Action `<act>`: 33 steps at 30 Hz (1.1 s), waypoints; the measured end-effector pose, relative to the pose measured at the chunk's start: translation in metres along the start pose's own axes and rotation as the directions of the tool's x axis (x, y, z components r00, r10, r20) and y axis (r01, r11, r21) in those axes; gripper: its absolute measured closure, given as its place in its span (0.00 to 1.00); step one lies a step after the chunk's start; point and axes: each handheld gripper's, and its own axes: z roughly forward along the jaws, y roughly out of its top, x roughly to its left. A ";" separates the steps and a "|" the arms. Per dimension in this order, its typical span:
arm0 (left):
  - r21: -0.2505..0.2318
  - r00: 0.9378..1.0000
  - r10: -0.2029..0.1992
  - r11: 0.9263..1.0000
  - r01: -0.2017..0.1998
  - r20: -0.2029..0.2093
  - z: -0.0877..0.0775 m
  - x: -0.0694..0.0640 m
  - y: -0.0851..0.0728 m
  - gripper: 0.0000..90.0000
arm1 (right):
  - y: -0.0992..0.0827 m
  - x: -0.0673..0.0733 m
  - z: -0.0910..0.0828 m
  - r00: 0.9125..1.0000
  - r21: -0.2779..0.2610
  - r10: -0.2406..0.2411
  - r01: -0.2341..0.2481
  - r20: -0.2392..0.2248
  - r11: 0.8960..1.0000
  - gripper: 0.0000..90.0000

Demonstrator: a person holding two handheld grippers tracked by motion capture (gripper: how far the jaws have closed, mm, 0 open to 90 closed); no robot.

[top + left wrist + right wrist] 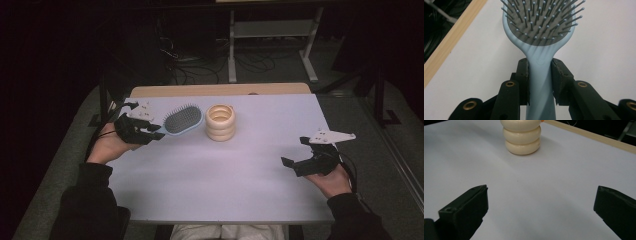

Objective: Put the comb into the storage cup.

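High view, counter edges: pale counter (pixel 210 180) with a wooden strip along the far side; dark floor with cables and a white frame beyond.
High view, open room: wide bare middle and near half between the two hands.
High view, left hand-held gripper (pixel 150 131): at the far left corner, close to the left edge, clamped on the handle of the blue hairbrush (pixel 183 120), bristles up.
High view, neighbour: cream ringed holder (pixel 220 122) just right of the brush head, near but apart.
High view, right hand-held gripper (pixel 295 152): near the right edge, well apart from holder and brush, jaws spread, nothing between.
Left gripper view, grip: both pads pressing the hairbrush (pixel 540 62) handle just below the head; wooden edge strip at the left, bare counter to the right.
Right gripper view, jaws: wide apart over bare counter, empty.
Right gripper view, ahead: ringed holder (pixel 522 138) standing upright far ahead, clear surface before it; wooden edge strip behind at the right.
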 end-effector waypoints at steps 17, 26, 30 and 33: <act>-0.058 0.997 0.048 0.997 -0.051 -0.052 0.011 -0.007 0.040 0.78 | 0.038 0.001 0.003 0.996 0.001 -0.045 0.046 -0.075 0.999 0.00; -0.121 0.996 0.037 0.991 -0.047 -0.083 0.018 -0.010 0.050 0.78 | 0.064 0.001 0.006 0.990 0.024 -0.068 0.071 -0.122 0.997 0.00; -0.122 0.995 0.045 0.991 -0.057 -0.093 0.022 -0.012 0.056 0.78 | 0.077 0.004 0.008 0.987 0.013 -0.085 0.088 -0.134 0.996 0.00; -0.133 0.993 0.055 0.989 -0.069 -0.103 0.024 -0.014 0.060 0.78 | 0.085 0.007 0.011 0.985 0.007 -0.095 0.097 -0.146 0.995 0.00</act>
